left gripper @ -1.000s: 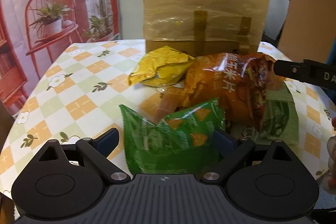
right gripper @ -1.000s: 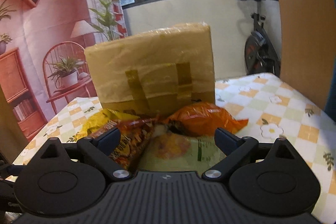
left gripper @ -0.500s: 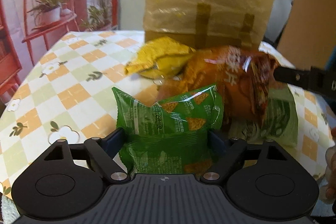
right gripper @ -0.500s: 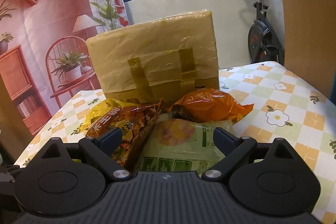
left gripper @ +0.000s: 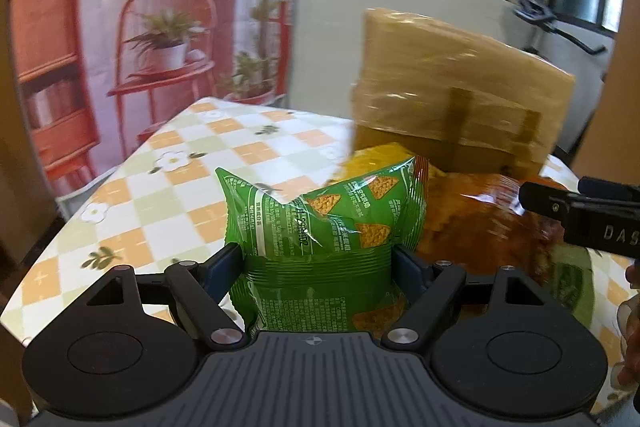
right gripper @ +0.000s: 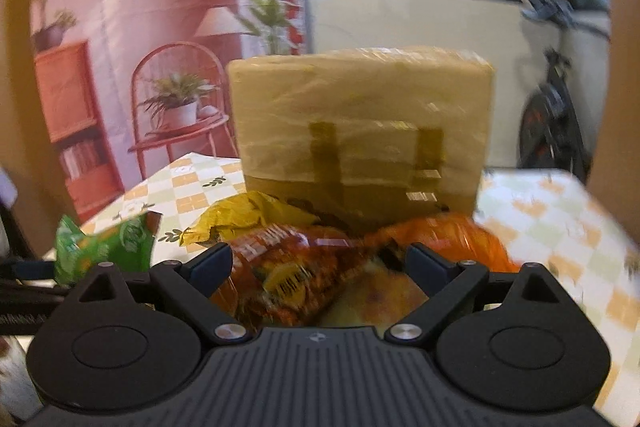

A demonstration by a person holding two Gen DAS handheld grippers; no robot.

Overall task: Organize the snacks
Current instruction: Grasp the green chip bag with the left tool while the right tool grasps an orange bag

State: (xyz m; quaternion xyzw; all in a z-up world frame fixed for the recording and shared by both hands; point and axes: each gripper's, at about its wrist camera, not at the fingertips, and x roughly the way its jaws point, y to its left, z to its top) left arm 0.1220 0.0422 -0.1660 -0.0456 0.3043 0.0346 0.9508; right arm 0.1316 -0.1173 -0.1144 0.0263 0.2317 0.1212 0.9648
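Left gripper [left gripper: 318,259] pinching green chip bag [left gripper: 324,223] before brown box [left gripper: 452,107]. Right gripper [right gripper: 318,259] spread around red snack bag [right gripper: 284,271], not clamped.

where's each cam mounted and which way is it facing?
Left wrist: on the left claw, looking along its fingers at the gripped green bag; the right claw's finger shows at the right.
Right wrist: on the right claw, over the red bag, facing the window.
Shared: brown box, yellow bag, green bag, checked table.
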